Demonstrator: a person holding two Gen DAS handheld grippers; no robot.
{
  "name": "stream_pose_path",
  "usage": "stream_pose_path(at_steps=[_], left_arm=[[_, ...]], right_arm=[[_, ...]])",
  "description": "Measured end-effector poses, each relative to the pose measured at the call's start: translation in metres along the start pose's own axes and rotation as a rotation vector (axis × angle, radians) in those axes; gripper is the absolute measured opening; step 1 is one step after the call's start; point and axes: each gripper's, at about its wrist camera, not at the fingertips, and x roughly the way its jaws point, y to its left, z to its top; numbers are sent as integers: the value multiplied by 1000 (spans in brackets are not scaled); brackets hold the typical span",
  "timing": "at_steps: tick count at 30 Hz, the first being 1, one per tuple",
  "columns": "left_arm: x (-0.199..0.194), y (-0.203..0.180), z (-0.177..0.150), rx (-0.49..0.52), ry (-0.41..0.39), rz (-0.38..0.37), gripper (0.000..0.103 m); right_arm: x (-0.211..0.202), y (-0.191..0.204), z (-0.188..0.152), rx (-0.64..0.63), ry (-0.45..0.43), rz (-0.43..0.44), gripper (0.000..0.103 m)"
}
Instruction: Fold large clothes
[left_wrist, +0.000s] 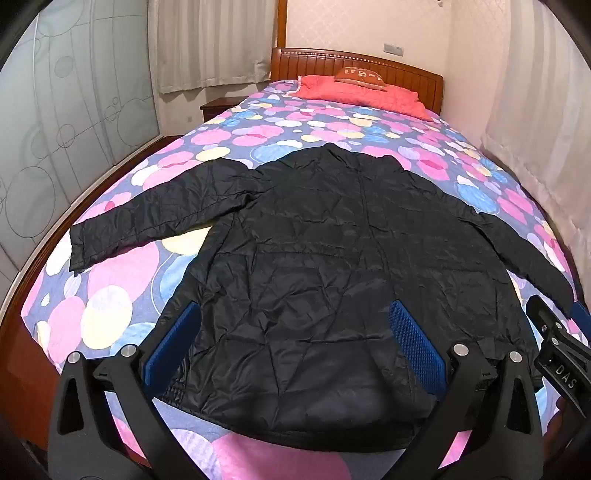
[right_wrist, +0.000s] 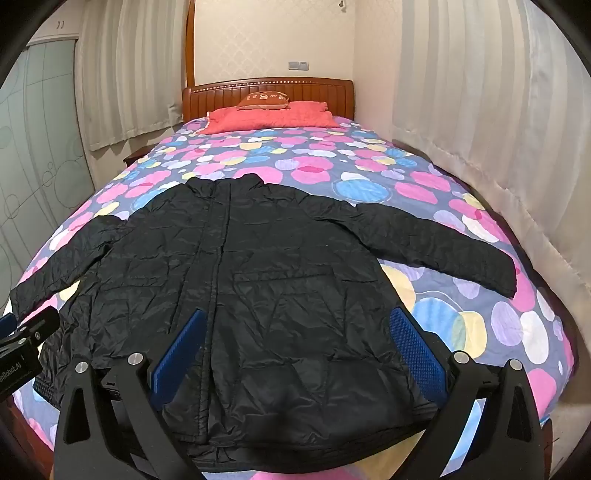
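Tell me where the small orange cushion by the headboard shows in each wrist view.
Left wrist: orange cushion top, right of centre, on the red pillow.
Right wrist: orange cushion top, slightly left of centre.
Shared landmark: wooden headboard right behind it.

Spotted bedspread (left_wrist: 258, 136), red pillow (right_wrist: 269, 116), wooden headboard (right_wrist: 266, 90)
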Motion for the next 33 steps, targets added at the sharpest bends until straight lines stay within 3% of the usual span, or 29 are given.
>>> stream_pose_path(at_steps=[33], left_arm=[[0, 0, 0, -5, -6, 1, 101]], right_arm=[[1, -2, -3, -4, 2, -2, 99]])
